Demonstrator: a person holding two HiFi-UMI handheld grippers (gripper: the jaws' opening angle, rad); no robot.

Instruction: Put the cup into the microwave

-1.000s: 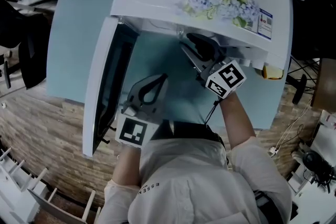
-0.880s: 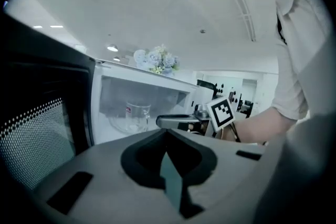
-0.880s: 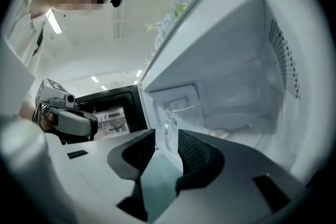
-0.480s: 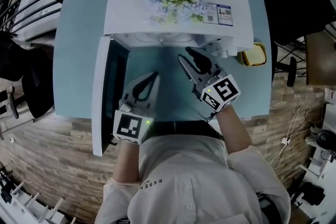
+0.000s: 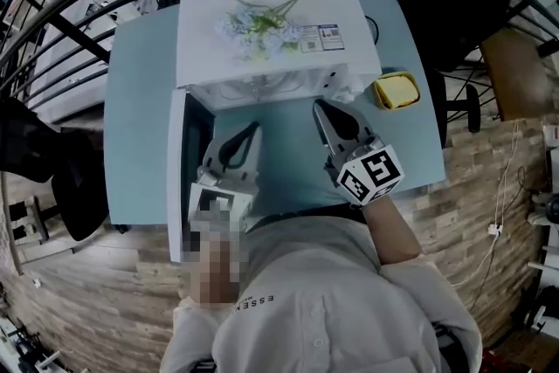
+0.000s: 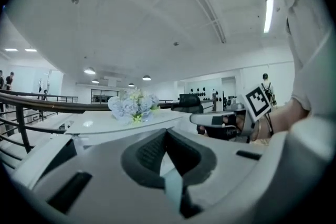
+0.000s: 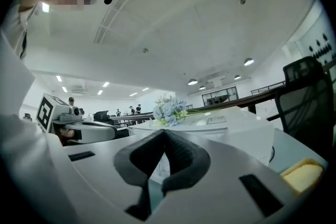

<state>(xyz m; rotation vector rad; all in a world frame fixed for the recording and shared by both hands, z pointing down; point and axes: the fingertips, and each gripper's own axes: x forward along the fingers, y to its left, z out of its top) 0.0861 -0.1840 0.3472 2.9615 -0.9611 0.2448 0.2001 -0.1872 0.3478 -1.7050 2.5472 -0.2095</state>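
Two empty tongs, the left gripper (image 5: pixel 252 134) and the right gripper (image 5: pixel 324 111), are squeezed shut, the right one's jaws just closed, near the open microwave (image 5: pixel 354 48).

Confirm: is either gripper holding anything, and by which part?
Nothing is held. The left gripper has its jaws shut, empty; the right gripper has just closed its jaws on nothing.

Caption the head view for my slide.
Left tool shut, right tool just closed, both empty, facing the open microwave topped with flowers.
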